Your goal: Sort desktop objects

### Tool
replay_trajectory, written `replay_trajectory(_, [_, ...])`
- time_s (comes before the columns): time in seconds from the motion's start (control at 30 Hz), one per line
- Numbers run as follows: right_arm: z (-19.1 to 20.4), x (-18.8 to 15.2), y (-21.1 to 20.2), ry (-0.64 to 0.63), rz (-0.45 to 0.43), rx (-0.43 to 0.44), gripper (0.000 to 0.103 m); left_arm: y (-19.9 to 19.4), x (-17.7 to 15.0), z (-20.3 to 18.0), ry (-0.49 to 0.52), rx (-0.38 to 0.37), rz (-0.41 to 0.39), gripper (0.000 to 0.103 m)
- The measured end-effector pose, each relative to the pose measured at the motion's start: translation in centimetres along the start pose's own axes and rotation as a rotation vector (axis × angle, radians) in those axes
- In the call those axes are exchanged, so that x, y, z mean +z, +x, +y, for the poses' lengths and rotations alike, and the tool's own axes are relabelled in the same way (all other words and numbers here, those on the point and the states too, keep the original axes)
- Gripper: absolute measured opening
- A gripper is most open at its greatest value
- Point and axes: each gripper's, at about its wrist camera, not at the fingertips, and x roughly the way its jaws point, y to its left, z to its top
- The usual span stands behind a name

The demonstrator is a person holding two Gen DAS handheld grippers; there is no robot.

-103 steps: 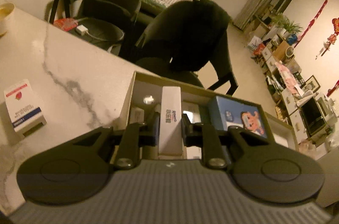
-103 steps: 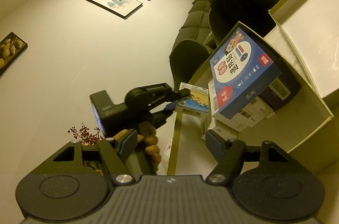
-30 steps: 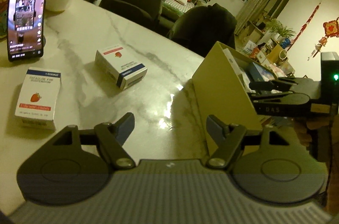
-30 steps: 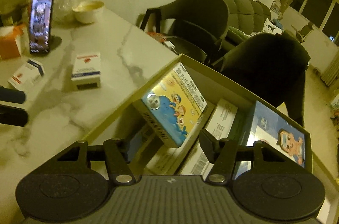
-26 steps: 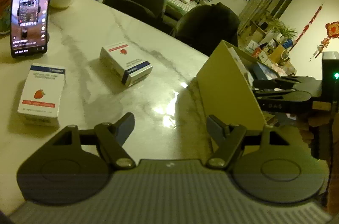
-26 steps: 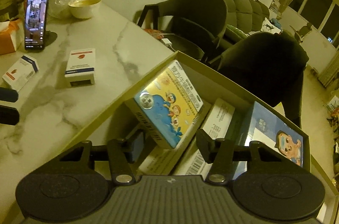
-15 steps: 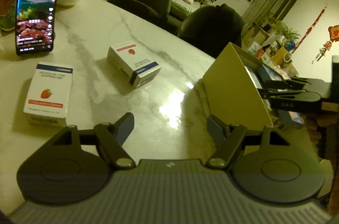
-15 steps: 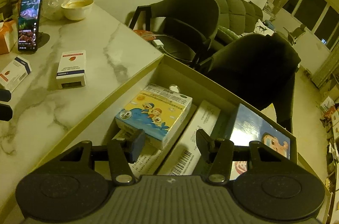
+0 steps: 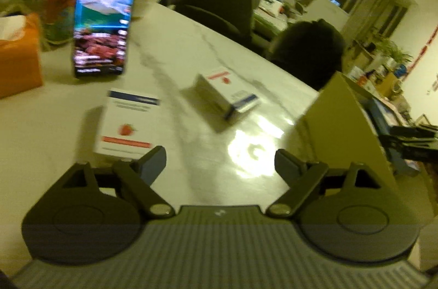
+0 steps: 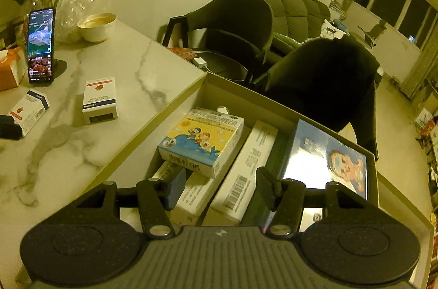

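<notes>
Left tongs (image 9: pixel 220 161), just widened, gape empty over the surface (image 9: pixel 191 64); right tongs (image 10: pixel 219 186) hang open above the box (image 10: pixel 175 103).

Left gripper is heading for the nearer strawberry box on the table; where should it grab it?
Probably across the two long side edges of the strawberry box, coming from above. It lies flat, label up, short end toward the left gripper, whose jaws have just been opening with nothing between them.

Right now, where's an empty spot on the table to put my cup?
Bare marble lies between the strawberry boxes and the table's chair-side edge, and near the cardboard box. It is crowded by the phone, bowl and tissue box.
</notes>
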Motion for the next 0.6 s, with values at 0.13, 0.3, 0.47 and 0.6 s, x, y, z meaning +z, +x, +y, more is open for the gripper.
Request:
replay_trajectory(0.13, [0.1,-0.5,-0.8,0.022,-0.001,-0.002,0.065,-0.4,-0.2,1.5,-0.001,0.067,-0.016,0.089])
replay_trajectory(0.3, [0.5,-0.8,-2.0,0.035,-0.017,-0.006,0.068,-0.1,-0.8,2.6,0.013,0.131,-0.022,0.090])
replay_trajectory(0.47, [1.1,-1.1,-3.4,0.064,-0.040,0.005,0.071,1.3,-1.3,3.1,0.032,0.188,-0.024,0.090])
replay_trajectory(0.6, [1.8,-1.8,-4.5,0.068,-0.052,0.007,0.072,2.4,-1.2,3.1,0.050,0.207,-0.016,0.089])
